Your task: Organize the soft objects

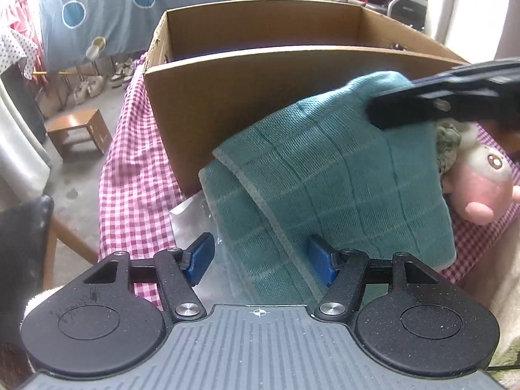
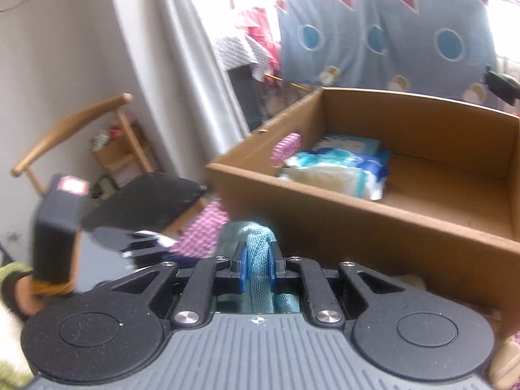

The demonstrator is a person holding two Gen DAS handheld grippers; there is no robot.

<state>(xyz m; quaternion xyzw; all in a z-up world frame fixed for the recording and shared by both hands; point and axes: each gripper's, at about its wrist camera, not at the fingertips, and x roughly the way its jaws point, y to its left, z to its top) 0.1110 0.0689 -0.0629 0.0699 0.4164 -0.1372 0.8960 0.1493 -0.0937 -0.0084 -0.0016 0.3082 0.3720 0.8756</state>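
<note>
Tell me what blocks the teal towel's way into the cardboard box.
Only the box's near wall, which the teal towel must clear. The right gripper holds it just short. Inside, packets fill the left; the right floor looks bare.

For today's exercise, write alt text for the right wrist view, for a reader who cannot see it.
The right gripper pinches a teal towel just in front of an open cardboard box holding plastic-wrapped packs. The left gripper appears blurred at lower left.

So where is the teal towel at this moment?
The teal towel hangs pinched in the right gripper, in front of the cardboard box, left of the pink plush toy.
</note>
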